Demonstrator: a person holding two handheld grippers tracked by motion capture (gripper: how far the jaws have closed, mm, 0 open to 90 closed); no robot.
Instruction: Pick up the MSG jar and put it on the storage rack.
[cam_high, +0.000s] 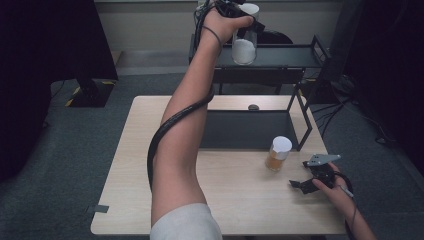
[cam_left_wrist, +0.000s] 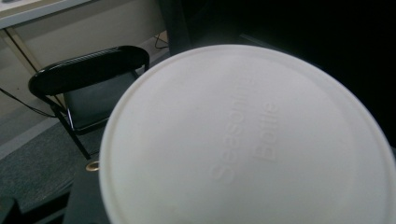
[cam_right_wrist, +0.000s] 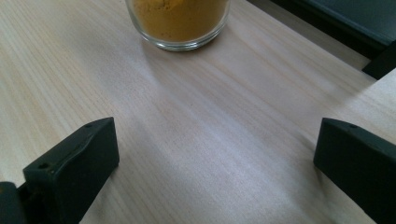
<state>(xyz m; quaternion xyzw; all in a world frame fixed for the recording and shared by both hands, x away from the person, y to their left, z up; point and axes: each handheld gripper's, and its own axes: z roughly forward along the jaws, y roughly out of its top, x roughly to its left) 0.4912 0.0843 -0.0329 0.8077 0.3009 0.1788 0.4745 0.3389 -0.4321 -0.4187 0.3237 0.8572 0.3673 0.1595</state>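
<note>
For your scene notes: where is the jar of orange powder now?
In the high view, the jar of orange powder stands on the table's right side, beside the open right gripper.

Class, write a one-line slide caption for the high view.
Left gripper lifts a white-powder jar above the black shelf.

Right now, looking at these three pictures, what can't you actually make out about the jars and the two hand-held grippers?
- Left gripper, high view: the hand covers its jaws on the clear glass jar of white powder.
- Left gripper view: the jar's round white lid sits so close that it hides the jar below and the jaws.
- Right gripper view: the top edge cuts off the glass jar of orange powder.
- Small dark object on the black metal rack, high view: too small to identify.
</note>
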